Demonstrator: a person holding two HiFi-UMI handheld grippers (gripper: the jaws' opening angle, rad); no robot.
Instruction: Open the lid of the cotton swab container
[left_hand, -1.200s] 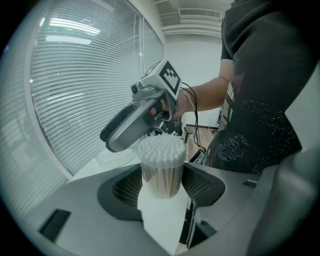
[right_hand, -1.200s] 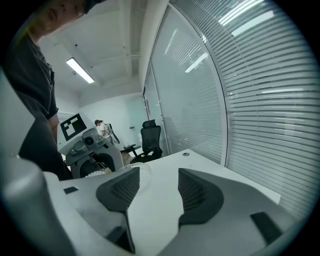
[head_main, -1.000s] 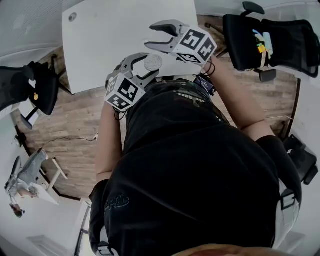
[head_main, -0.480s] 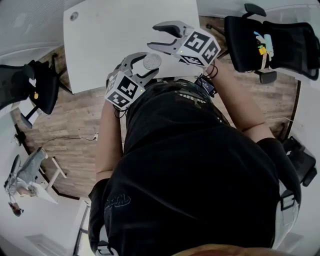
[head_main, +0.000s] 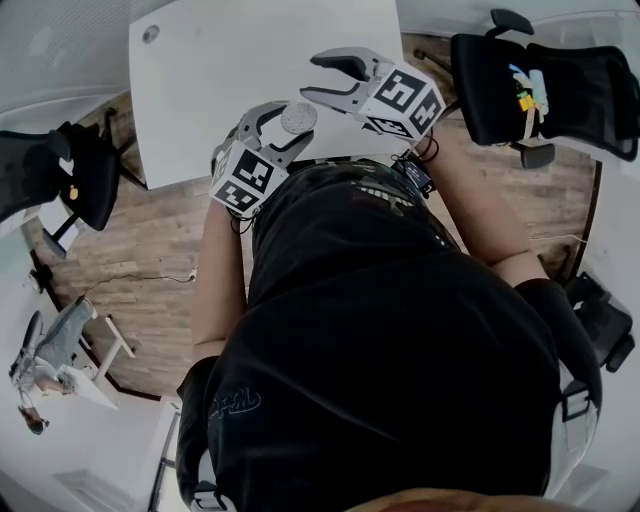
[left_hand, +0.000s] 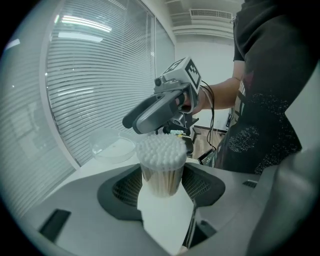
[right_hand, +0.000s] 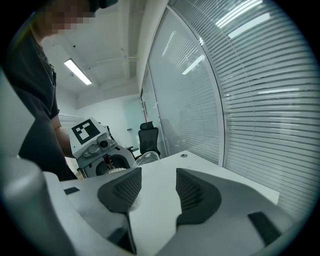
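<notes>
Left gripper (left_hand: 161, 186): clamped on cotton swab container (left_hand: 161, 165), kept upright so nothing spilled.
Container state: swab heads bare, task apparently done.
Right gripper (right_hand: 157, 175): spread, empty, jaws just narrowed slightly; hovered just beyond.
Clear lid (left_hand: 112, 148): lay apart on table (head_main: 250, 70), seemingly set aside.

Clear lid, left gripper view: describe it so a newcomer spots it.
On the white table by the window blinds, look left of the cotton swab container in the left gripper. The clear lid lies there alone: shallow, round, see-through, unlike the swab-packed container.
</notes>
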